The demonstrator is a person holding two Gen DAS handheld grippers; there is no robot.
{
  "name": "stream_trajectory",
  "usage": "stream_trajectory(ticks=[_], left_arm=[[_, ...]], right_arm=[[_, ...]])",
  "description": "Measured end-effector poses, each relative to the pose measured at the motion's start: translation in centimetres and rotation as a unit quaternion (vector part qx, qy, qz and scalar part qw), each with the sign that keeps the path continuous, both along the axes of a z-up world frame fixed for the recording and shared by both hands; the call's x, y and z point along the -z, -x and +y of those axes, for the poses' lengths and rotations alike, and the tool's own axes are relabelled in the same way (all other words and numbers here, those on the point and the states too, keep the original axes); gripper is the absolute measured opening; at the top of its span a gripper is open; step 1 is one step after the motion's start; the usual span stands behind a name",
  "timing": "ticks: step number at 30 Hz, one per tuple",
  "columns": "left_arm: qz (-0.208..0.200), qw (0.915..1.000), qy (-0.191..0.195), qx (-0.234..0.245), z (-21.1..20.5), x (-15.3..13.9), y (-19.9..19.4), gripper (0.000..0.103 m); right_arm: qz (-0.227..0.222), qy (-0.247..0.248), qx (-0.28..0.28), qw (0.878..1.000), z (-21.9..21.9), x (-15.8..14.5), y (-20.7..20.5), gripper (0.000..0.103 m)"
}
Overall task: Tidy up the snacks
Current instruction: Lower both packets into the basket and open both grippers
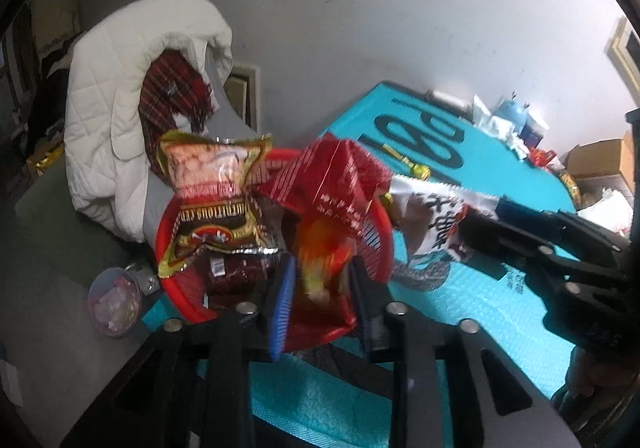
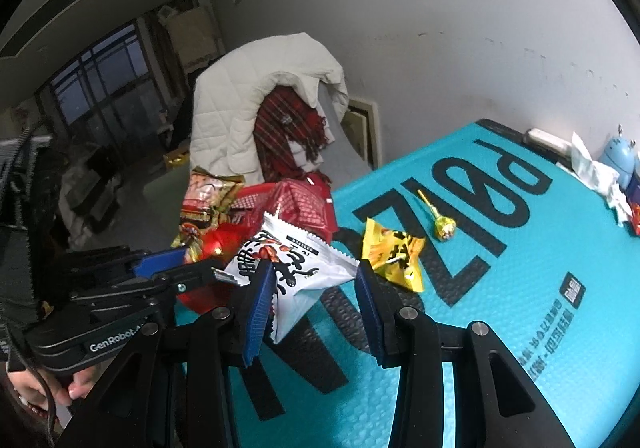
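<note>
A red basket [image 1: 372,248] full of snack bags sits at the left edge of the teal table [image 1: 460,328]. My left gripper [image 1: 320,288] holds a blurred red-orange snack bag [image 1: 324,260] over the basket between its blue pads. My right gripper [image 2: 316,296] is wide open around a white snack bag [image 2: 296,268] that leans on the basket [image 2: 256,196]; the bag touches the left pad only. The right gripper also shows in the left wrist view [image 1: 492,224]. A yellow snack bag [image 2: 394,254] and a gold lollipop [image 2: 442,226] lie on the table [image 2: 520,288].
A chair with a white quilted jacket [image 1: 120,96] and a plaid scarf [image 1: 168,96] stands behind the basket. A small bowl [image 1: 114,302] sits left of the table. Clutter and a blue figure [image 2: 620,158] line the table's far edge by the wall.
</note>
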State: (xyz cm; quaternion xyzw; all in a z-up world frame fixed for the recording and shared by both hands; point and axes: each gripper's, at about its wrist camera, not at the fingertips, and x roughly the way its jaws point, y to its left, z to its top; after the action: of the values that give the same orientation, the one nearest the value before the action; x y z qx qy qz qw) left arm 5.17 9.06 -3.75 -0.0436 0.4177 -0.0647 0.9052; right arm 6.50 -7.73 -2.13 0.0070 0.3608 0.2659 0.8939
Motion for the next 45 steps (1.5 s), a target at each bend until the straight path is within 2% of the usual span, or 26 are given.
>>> stream_trajectory(ticks=[2,4,11,18,23,28,32,34,45], left_arm=[[-0.004,1.0,0.004,-0.003,0.1,0.1,0.1,0.052],[-0.011,0.9999,0.003,-0.008,0.2,-0.2,0.2,0.059],[-0.039,0.9991,0.008,-0.011,0.9,-2.0,1.4,0.059],[-0.057,0.9976,-0.004,-0.039,2.9,-3.4,2.2,0.059],[-0.059,0.9963,0.006,-0.063,4.9,-3.4,2.1,0.059],[-0.052,0.995,0.014,-0.084,6.6,-2.9,1.8,0.059],[-0.045,0.9946,0.014,-0.092,7.3,-2.4,1.7,0.059],[-0.043,0.9947,0.015,-0.093,7.5,-2.2,1.7,0.059],[-0.046,0.9951,0.017,-0.086,7.0,-2.4,2.1,0.059]], right_arm=[[0.002,0.001,0.0,1.0,0.0,0.2,-0.2,0.04],[0.004,0.002,-0.001,1.0,0.0,0.3,-0.3,0.04],[-0.007,-0.001,-0.003,1.0,0.2,-0.3,-0.2,0.04],[-0.029,0.013,-0.018,0.999,2.4,-1.5,-0.8,0.04],[-0.07,0.048,-0.024,0.996,4.8,-2.3,-1.3,0.04],[-0.082,0.06,-0.033,0.994,6.9,-1.9,-2.1,0.043],[-0.069,0.076,-0.047,0.994,8.1,-0.5,-2.3,0.046],[-0.067,0.079,-0.049,0.993,8.2,-0.1,-2.0,0.052],[-0.07,0.079,-0.04,0.994,7.4,-0.5,-1.2,0.052]])
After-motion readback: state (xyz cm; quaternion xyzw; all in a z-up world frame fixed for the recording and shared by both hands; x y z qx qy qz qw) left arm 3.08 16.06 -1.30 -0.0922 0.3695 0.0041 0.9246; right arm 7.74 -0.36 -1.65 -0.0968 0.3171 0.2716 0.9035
